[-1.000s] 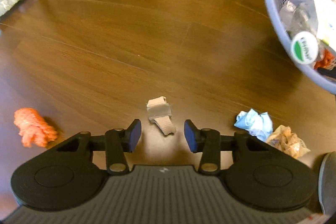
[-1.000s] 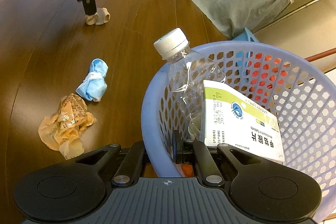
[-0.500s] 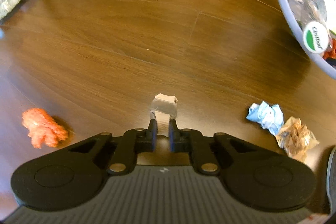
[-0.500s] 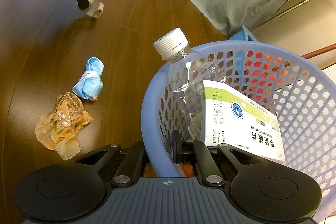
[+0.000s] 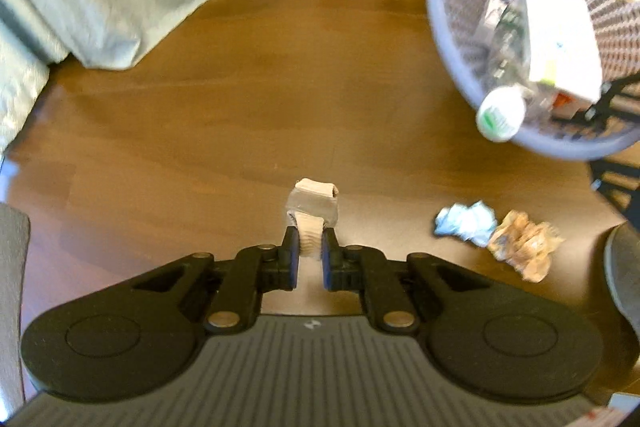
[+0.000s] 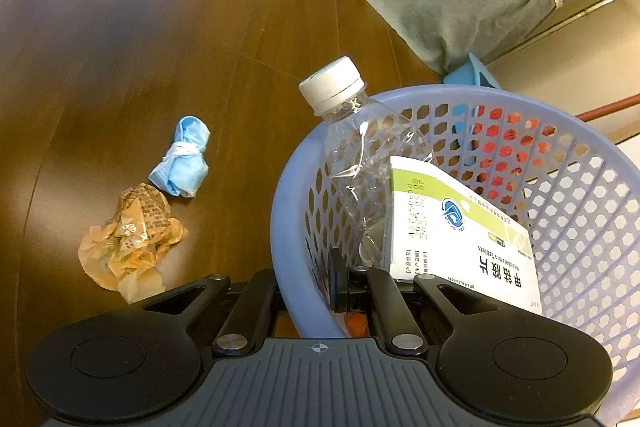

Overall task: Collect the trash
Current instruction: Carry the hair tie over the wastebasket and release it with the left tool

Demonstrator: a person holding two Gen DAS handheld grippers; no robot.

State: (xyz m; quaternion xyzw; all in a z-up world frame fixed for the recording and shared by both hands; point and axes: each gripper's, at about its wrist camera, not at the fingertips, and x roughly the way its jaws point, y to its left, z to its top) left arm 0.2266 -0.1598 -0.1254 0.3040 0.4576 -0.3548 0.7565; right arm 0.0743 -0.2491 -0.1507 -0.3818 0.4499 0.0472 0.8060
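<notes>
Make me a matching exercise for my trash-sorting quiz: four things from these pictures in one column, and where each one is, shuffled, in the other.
Things:
1. plastic bottle
2. beige taped scrap
3. blue face mask
4. basket

Places:
A. lying on the floor beside the crumpled orange wrapper
B. pinched between the fingers of the left gripper
C. rim clamped by the right gripper
D. standing in the basket, cap poking over the rim

Pairs: 1-D, 2-B, 3-A, 4-C
</notes>
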